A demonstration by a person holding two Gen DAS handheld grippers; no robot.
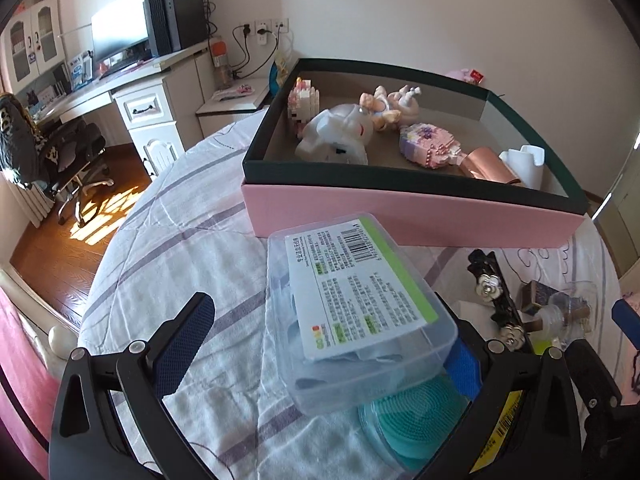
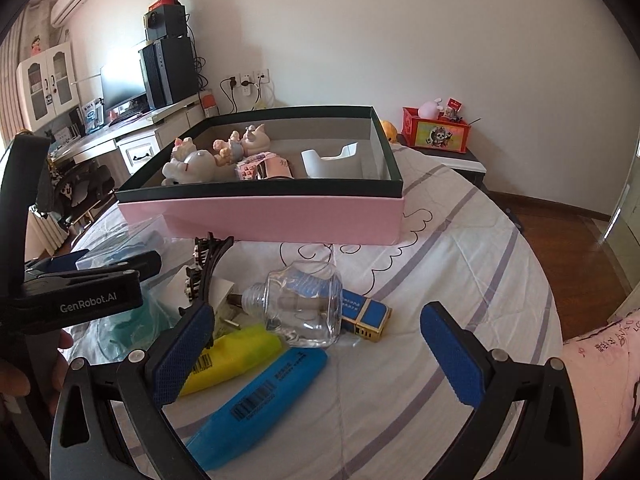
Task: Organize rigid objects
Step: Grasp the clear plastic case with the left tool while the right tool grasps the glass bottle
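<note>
1. Bedroom; striped bedsheet [image 2: 460, 240] as work surface, desk [image 1: 100, 92] with monitor at far left.
2. Clear case [image 1: 360, 320] lies between the left gripper [image 1: 324, 344] fingers, in front of the pink box [image 2: 280, 212]; fingers wide apart, right pad partly hidden by the case.
3. Case label: barcode readable, small text illegible.
4. Right gripper [image 2: 316, 360] spread wide, empty, above the glass bottle [image 2: 304, 304] and blue tube [image 2: 260, 404].
5. "GenRobot.AI" printed on the left gripper.
6. Teal disc [image 1: 404, 428] half hidden under the case.

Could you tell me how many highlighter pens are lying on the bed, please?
2: a yellow highlighter and a blue highlighter lie side by side before the glass bottle; others may be hidden.
</note>
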